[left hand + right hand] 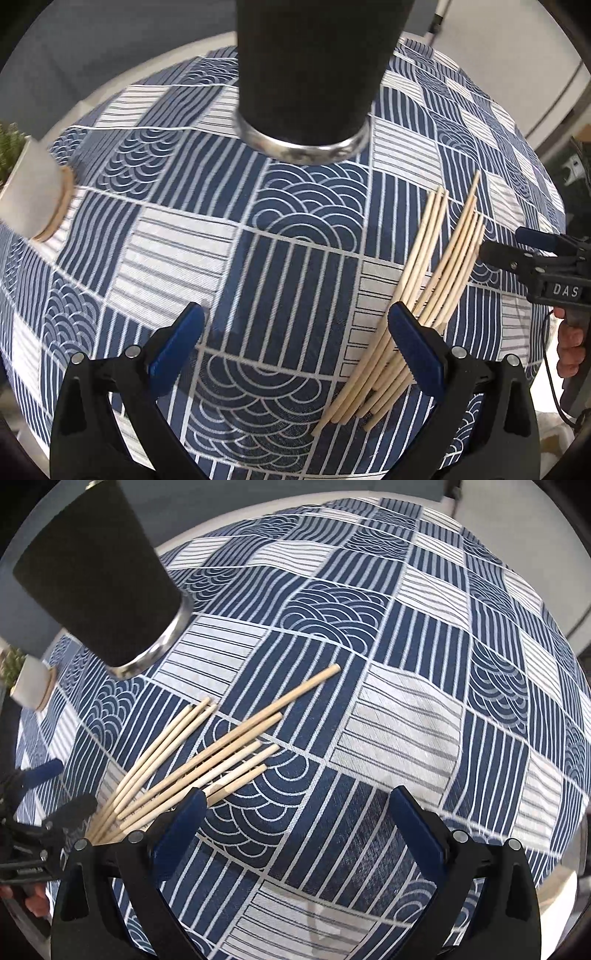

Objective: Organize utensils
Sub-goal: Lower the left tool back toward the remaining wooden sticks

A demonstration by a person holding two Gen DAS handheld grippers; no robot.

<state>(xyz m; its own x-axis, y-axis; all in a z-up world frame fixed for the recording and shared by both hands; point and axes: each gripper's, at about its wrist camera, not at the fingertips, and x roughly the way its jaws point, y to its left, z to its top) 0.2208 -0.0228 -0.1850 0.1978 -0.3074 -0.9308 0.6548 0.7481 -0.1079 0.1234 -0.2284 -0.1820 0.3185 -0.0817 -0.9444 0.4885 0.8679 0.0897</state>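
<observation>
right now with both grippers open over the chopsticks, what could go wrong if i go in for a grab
1. The chopsticks lie fanned out and crossing on the tablecloth, so closing on them may catch only a few and scatter the rest.
2. The left gripper already has one finger over the pile; pushing down could roll sticks away.
3. The tall black holder stands close ahead, narrow at its base; a swing with long sticks might knock it.

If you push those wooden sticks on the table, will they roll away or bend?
The wooden sticks look round and smooth, so a sideways push would probably roll them, though the patterned tablecloth may slow them. They look thin but straight and stiff, so bending seems unlikely. Lying loosely fanned, they would likely scatter rather than move together.
</observation>
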